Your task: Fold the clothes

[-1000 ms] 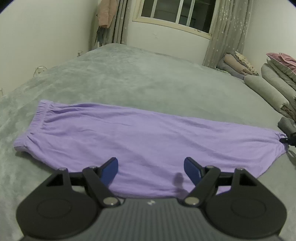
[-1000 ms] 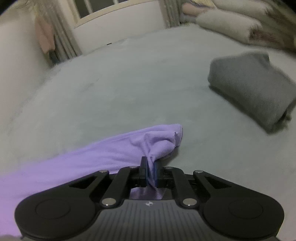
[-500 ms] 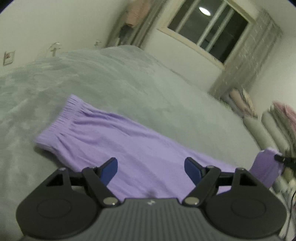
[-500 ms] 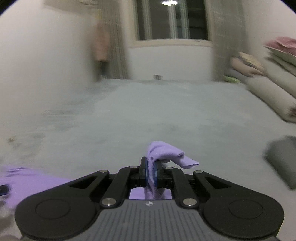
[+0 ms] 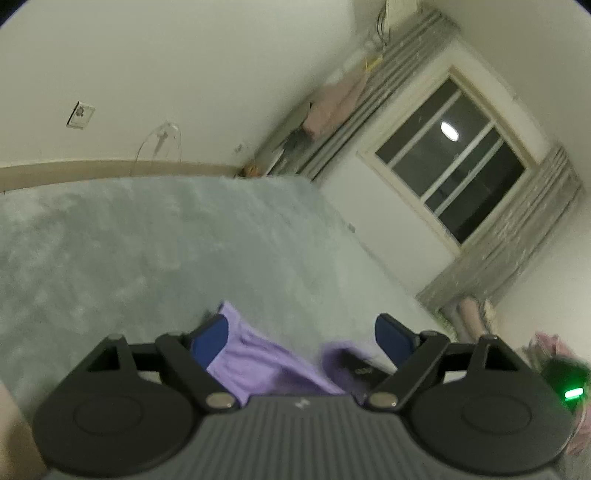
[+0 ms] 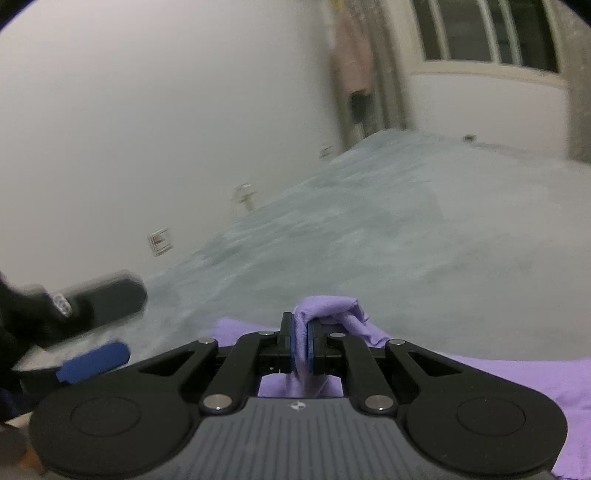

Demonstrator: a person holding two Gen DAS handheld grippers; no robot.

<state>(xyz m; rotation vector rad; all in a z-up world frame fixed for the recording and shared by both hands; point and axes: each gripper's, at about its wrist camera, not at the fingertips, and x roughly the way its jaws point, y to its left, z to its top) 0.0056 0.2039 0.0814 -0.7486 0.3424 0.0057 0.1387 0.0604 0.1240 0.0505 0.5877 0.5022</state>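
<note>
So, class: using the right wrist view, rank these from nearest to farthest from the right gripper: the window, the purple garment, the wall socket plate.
1. purple garment: pinched between the shut fingers of the right gripper.
2. wall socket plate: left, low on the wall beside the bed.
3. window: top right, on the far wall.

No readable text shows in either view. Each gripper body carries only a small pale emblem at six o'clock, on the left gripper [image 5: 302, 403] and the right gripper [image 6: 297, 406], too small to make out. The wall plate [image 5: 80, 114] at ten o'clock shows a blurred mark, nothing legible.
</note>
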